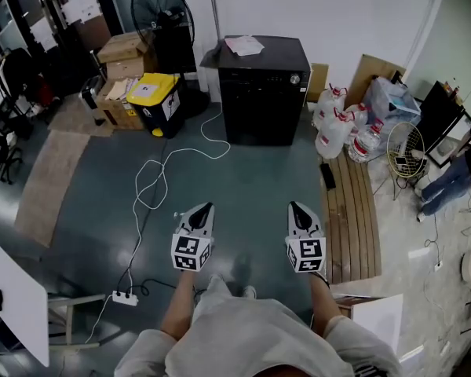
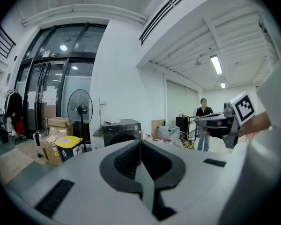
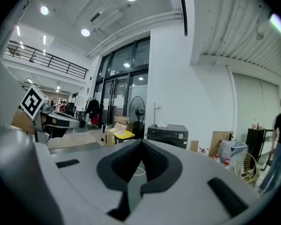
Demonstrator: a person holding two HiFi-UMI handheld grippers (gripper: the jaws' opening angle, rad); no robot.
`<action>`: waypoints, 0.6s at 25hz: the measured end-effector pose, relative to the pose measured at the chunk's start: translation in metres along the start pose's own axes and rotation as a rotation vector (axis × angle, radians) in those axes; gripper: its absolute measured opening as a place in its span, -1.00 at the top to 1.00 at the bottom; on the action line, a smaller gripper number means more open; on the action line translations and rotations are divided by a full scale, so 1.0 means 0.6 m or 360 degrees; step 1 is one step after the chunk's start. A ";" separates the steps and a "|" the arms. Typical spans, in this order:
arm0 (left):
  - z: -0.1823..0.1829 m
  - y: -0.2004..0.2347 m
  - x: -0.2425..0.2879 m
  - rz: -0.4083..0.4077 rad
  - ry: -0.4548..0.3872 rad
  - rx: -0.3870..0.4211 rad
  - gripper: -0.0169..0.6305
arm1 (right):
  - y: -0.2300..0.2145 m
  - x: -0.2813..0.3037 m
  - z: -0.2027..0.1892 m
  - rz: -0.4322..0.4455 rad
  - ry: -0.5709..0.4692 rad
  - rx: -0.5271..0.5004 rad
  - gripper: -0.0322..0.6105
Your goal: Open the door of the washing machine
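Observation:
The black washing machine (image 1: 263,93) stands against the white wall, well ahead of both grippers, with its front door closed and papers on its lid. It also shows small and far off as the washing machine (image 2: 121,131) in the left gripper view and the washing machine (image 3: 168,135) in the right gripper view. My left gripper (image 1: 207,208) and right gripper (image 1: 293,207) are held side by side above the grey floor, pointing at the machine. In their own views, the left gripper (image 2: 140,142) and right gripper (image 3: 141,143) have tips that meet, with nothing between them.
A standing fan (image 1: 162,10), a yellow-lidded bin (image 1: 158,100) and cardboard boxes (image 1: 124,53) stand left of the machine. Water bottles (image 1: 341,124) and wooden planks (image 1: 353,210) lie to its right. A white cable (image 1: 153,179) runs across the floor to a power strip (image 1: 125,297). A person (image 1: 455,171) stands far right.

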State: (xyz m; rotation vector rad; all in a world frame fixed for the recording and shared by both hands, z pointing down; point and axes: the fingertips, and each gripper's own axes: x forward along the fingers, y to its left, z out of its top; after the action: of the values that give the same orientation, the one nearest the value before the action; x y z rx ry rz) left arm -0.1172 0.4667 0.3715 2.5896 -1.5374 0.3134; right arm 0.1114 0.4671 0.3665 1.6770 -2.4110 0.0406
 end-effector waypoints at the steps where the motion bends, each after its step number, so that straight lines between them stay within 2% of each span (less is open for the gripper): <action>1: 0.001 0.002 0.004 0.0004 0.0001 -0.0002 0.91 | -0.002 0.005 -0.001 0.0002 0.0003 0.0003 0.91; 9: -0.006 0.054 0.064 0.0020 -0.0003 -0.0032 0.91 | -0.010 0.085 -0.007 0.0010 0.0023 -0.0013 0.91; 15: 0.001 0.120 0.161 -0.0016 -0.0003 -0.0039 0.91 | -0.038 0.188 0.007 -0.0033 0.0018 -0.0015 0.91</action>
State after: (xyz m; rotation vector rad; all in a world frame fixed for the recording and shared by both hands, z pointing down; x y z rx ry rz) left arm -0.1354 0.3498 0.3929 2.5786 -1.5188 0.2894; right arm 0.0941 0.3540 0.3811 1.6931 -2.3819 0.0355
